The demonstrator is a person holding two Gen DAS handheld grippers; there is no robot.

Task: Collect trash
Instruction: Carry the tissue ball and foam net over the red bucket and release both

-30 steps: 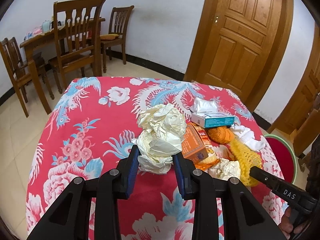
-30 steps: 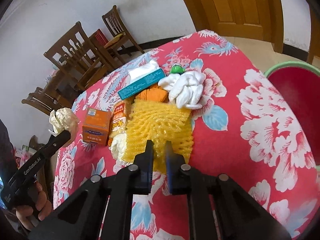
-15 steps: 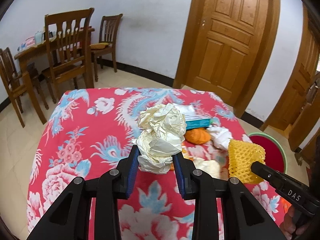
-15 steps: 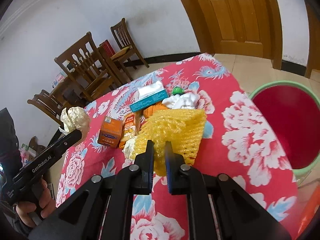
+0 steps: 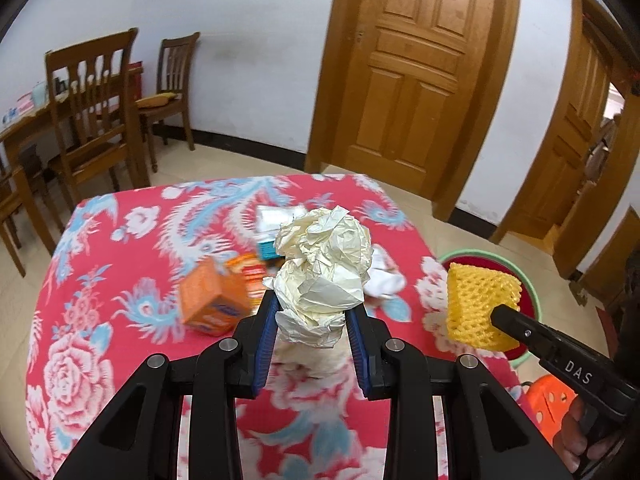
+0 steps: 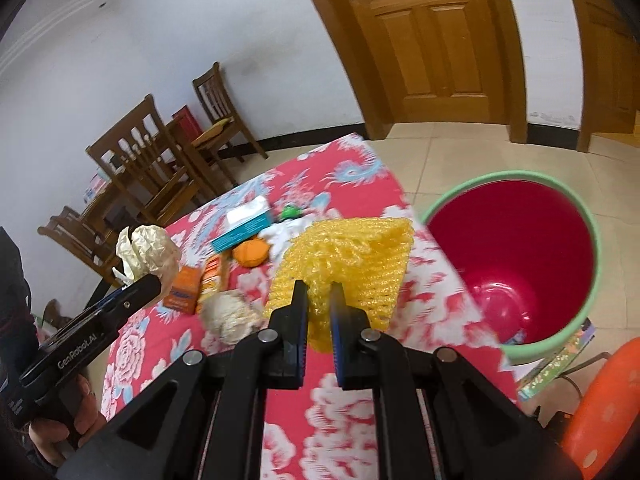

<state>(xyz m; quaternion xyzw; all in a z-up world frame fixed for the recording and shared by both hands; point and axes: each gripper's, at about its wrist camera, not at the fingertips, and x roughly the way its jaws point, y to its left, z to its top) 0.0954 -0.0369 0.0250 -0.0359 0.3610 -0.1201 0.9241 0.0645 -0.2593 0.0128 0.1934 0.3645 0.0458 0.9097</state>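
Note:
My left gripper (image 5: 313, 316) is shut on a crumpled cream paper ball (image 5: 324, 268) and holds it above the red flowered table (image 5: 100, 280); the ball also shows in the right wrist view (image 6: 148, 254). My right gripper (image 6: 319, 294) is shut on a yellow foam fruit net (image 6: 348, 256), lifted near the table's right edge; the net also shows in the left wrist view (image 5: 478, 304). A red bin with a green rim (image 6: 516, 256) stands on the floor right of the table, just right of the net.
On the table lie an orange box (image 5: 210, 304), a teal and white box (image 6: 244, 226), an orange peel (image 6: 250, 254), white crumpled tissue (image 6: 232, 314) and a green cap (image 6: 291, 212). Wooden chairs (image 5: 96, 116) stand behind. An orange stool (image 6: 600, 408) is at the lower right.
Both grippers have risen and swung right with their loads. The yellow net has come off the table and now hangs close to the bin's rim.

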